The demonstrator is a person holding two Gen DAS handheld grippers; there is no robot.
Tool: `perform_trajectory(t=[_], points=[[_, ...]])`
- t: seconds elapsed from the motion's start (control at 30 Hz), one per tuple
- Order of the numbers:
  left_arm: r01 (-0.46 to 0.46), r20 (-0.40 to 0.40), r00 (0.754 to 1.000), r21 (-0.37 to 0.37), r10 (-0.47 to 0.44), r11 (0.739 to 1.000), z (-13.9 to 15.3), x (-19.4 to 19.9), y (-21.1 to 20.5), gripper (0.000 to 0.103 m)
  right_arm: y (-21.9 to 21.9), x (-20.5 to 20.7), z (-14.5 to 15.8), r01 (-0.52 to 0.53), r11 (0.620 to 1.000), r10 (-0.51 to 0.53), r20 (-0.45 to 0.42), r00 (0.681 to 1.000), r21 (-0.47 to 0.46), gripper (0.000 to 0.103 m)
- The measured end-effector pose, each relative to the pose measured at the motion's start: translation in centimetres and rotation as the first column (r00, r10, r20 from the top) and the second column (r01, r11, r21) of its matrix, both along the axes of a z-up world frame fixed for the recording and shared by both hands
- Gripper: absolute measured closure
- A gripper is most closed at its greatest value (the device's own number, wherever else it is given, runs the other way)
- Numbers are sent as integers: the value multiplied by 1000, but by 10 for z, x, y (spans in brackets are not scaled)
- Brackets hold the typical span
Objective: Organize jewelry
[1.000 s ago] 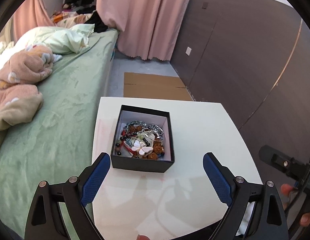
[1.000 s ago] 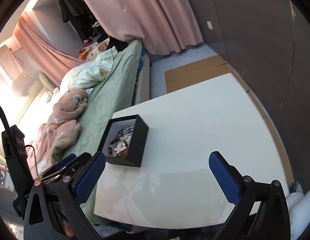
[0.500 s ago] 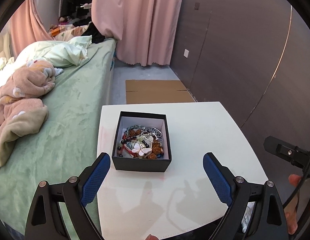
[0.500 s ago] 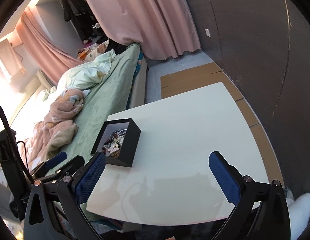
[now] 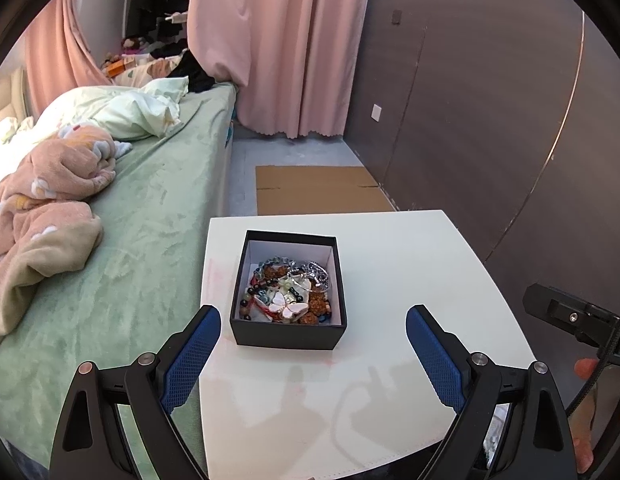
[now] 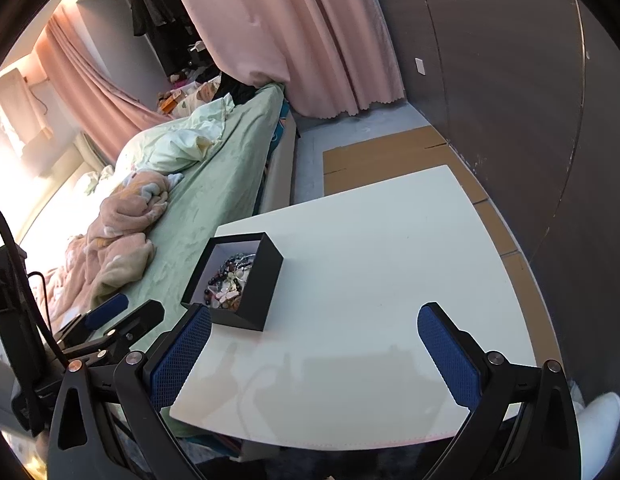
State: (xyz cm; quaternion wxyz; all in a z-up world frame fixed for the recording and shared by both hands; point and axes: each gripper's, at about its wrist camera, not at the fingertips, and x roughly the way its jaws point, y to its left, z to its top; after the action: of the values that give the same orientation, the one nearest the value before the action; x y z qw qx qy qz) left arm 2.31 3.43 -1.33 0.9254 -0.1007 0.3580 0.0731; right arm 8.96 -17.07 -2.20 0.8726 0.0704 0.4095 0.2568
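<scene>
A black box (image 5: 287, 334) sits on the white table (image 5: 410, 280), just ahead of the left gripper (image 5: 313, 354). It is full of tangled jewelry (image 5: 287, 294), with a white butterfly on top. The single pieces are hard to tell apart. Both the left and the right gripper (image 6: 314, 354) are spread wide and hold nothing. A green bed (image 5: 149, 232) stands to the left.

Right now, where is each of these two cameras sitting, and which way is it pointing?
Left wrist: sits on the left hand-held gripper, open, facing the black jewelry box straight ahead on the white table; fingertips show at right.
Right wrist: sits on the right hand-held gripper, open, facing the table's bare middle, box to its left.
Shared: box, table, green bed, pink curtain.
</scene>
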Motion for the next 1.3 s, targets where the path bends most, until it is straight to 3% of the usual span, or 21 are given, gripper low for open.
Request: perform_trajectory(t=[1.3], points=[[27,48,998,-3,-26,1000,15,-7,-13,9,-7,-3,4,5,1000,-5,13,1000,3,0]])
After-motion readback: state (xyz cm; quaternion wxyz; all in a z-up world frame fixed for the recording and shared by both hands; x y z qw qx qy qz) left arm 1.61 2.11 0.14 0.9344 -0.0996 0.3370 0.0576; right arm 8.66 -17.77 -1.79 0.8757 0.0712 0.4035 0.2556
